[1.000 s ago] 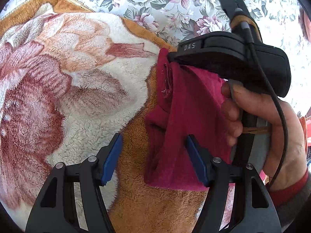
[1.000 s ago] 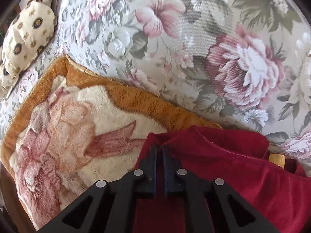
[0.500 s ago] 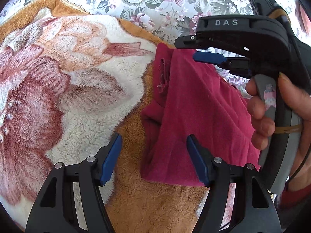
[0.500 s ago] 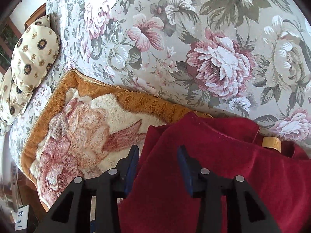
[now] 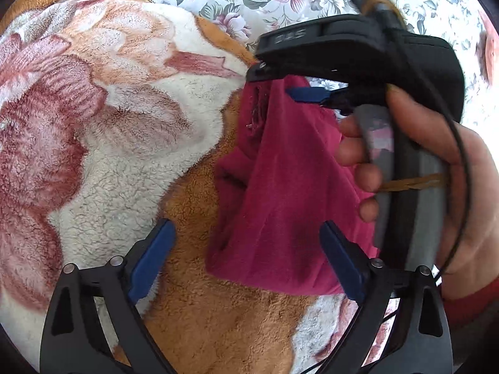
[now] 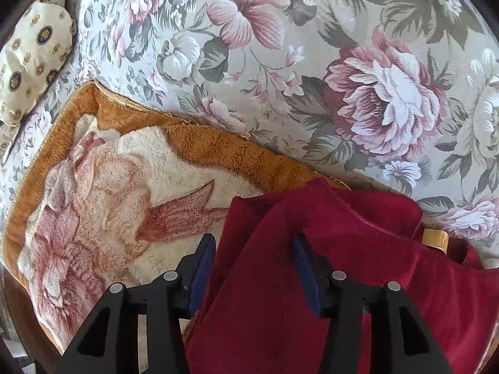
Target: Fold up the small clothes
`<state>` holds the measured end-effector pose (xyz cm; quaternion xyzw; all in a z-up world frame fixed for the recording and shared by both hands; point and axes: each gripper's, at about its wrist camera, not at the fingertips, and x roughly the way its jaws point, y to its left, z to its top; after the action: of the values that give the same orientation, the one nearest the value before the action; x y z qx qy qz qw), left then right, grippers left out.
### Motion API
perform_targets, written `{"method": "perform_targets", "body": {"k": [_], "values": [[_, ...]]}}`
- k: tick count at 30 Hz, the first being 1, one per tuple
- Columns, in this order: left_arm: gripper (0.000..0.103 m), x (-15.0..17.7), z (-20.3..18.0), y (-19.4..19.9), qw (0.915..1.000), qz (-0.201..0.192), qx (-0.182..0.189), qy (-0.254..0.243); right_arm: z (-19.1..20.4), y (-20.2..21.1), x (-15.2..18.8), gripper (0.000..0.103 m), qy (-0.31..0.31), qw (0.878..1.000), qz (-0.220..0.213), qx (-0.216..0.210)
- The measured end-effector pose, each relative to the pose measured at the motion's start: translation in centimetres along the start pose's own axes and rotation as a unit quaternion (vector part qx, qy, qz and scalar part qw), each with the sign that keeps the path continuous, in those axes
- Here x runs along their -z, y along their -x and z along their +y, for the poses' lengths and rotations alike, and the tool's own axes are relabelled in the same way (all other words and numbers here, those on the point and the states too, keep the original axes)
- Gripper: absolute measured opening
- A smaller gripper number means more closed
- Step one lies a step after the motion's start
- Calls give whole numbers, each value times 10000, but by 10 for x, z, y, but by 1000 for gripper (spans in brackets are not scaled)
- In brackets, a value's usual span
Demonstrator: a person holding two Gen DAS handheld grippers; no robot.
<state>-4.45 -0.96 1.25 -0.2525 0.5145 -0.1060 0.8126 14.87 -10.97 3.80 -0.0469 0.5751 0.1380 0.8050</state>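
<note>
Lying on blanket [image 5: 93, 131] over floral cover [image 6: 312, 62]: red cloth [image 5: 280, 187], folded. Spreading wide, just opened, left claw [image 5: 246, 249] straddling cloth's near edge. Opening too, right claw [image 6: 254, 268], gripping nothing, cloth between pads.

A dark red garment [image 5: 280, 193] lies folded and rumpled on the fleece blanket [image 5: 124, 143].
</note>
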Motion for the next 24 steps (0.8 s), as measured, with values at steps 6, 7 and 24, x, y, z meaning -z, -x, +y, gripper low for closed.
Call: {"method": "perform_targets", "body": {"k": [6,7,24], "values": [[102,6,-12,-4,9991,-70,-164,-380,6,-18,-3,65,337,9991,235,88],[102,7,-14,-4,9987,-78,-208,-459,9,-19,-2,65,482,9983,274,155],[21,25,-84,42,9843,-558,911,-1404,-93,142,73,16,-361,9778,-1880,-852]]}}
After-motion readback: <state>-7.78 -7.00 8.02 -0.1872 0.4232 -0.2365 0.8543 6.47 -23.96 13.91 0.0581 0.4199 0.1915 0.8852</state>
